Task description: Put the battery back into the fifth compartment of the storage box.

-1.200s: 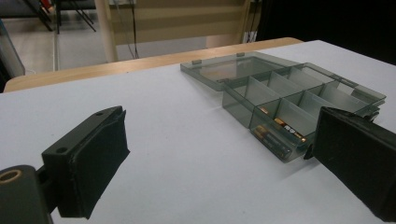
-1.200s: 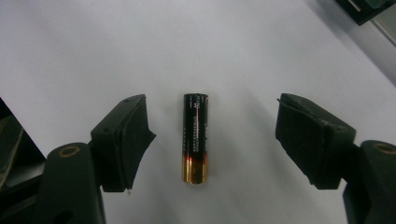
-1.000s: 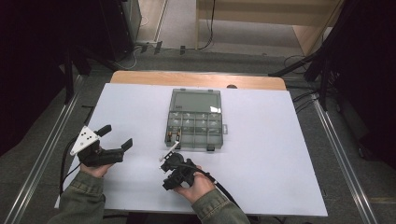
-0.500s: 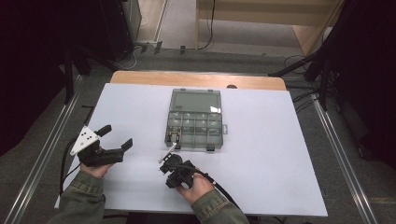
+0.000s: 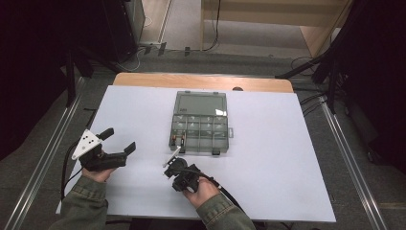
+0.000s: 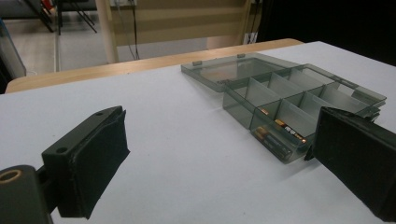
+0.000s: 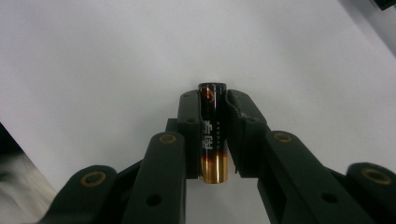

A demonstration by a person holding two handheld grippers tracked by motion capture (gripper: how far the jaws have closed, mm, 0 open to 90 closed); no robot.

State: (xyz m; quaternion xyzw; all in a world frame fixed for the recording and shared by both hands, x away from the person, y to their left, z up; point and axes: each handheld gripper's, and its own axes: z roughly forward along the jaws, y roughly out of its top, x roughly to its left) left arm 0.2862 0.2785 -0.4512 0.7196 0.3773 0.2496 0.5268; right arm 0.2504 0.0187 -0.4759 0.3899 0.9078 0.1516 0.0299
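Now the right gripper (image 5: 178,168) has been drawn slightly back from the box (image 5: 199,123), its jaws clamped on a battery (image 7: 213,133) held over the table (image 5: 268,143), suggesting another compartment delivery, while the left gripper (image 5: 115,143) is kept open, idle.

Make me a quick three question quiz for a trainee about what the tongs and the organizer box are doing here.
1. True or false: the right tongs are shut on a battery.
2. The left tongs are: A) open, holding nothing B) shut on the lid C) inside the box.
3. Fill in: the lid of the organizer box is ____.

Key: 1 true. 2 A. 3 open, lying flat on the table; batteries lie in a near corner compartment.
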